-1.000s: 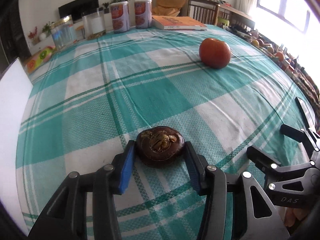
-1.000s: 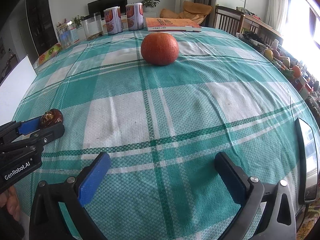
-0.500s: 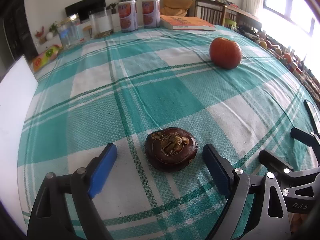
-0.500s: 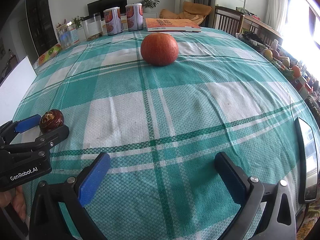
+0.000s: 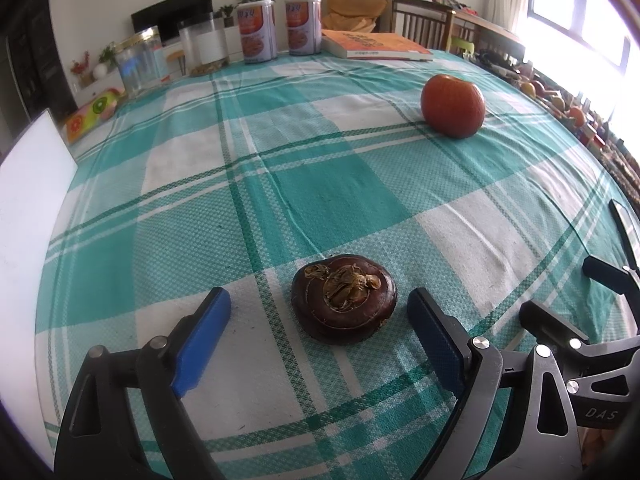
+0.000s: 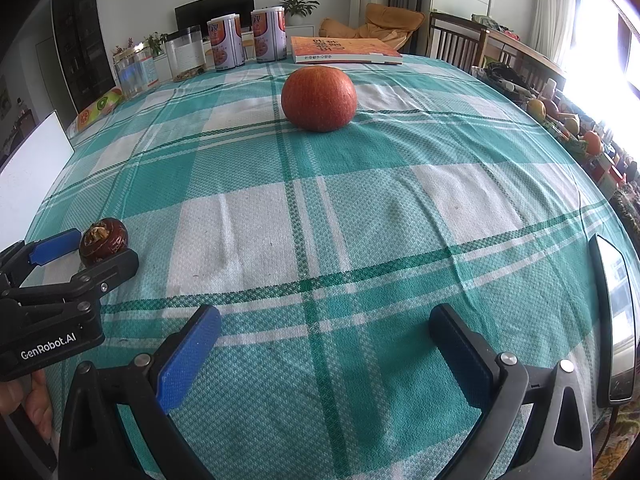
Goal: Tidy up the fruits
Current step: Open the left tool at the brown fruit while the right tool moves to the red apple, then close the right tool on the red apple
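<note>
left tongs (image 5: 319,318) spread around dark fruit (image 5: 344,304), right tongs (image 6: 325,354) spread

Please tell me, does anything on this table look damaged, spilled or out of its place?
Nothing stands out. The dark brown fruit sits flat on the checked tablecloth between the open left gripper fingers, untouched. The orange fruit stands alone farther back. No spill shows.

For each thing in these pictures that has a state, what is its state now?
Left tool: open, pads apart from the fruit.
Right tool: open, holding nothing.
Dark brown flat round fruit: lying on the cloth between the left tool's pads, untouched.
Round orange-red fruit: resting on the cloth, far from both tools.
Orange paperback book: closed, lying flat.
</note>
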`<action>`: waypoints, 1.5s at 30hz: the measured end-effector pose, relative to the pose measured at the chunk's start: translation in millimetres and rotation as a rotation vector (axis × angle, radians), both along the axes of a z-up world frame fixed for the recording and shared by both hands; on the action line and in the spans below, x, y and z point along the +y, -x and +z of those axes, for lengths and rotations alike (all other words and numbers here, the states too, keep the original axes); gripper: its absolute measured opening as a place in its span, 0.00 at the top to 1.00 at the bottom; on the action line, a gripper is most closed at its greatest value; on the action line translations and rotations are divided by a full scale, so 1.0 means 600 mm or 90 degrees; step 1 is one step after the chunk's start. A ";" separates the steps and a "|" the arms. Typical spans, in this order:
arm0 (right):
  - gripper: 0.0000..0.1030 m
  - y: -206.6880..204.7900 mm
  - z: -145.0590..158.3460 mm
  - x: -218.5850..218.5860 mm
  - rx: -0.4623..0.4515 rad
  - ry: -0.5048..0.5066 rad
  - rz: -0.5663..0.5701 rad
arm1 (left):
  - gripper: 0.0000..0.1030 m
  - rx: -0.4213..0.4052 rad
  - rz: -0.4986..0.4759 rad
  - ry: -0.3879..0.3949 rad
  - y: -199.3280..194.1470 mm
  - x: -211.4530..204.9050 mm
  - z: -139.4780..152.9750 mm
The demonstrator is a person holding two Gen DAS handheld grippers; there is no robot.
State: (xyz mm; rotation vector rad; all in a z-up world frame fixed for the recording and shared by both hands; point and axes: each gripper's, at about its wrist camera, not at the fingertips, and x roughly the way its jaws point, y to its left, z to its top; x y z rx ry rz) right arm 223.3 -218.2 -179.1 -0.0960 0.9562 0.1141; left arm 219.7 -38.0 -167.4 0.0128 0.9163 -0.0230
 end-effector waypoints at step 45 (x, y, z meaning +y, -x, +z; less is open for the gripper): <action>0.32 -0.285 0.030 0.040 -0.017 -0.043 -0.010 | 0.07 0.002 0.007 -0.004 -0.002 0.002 -0.002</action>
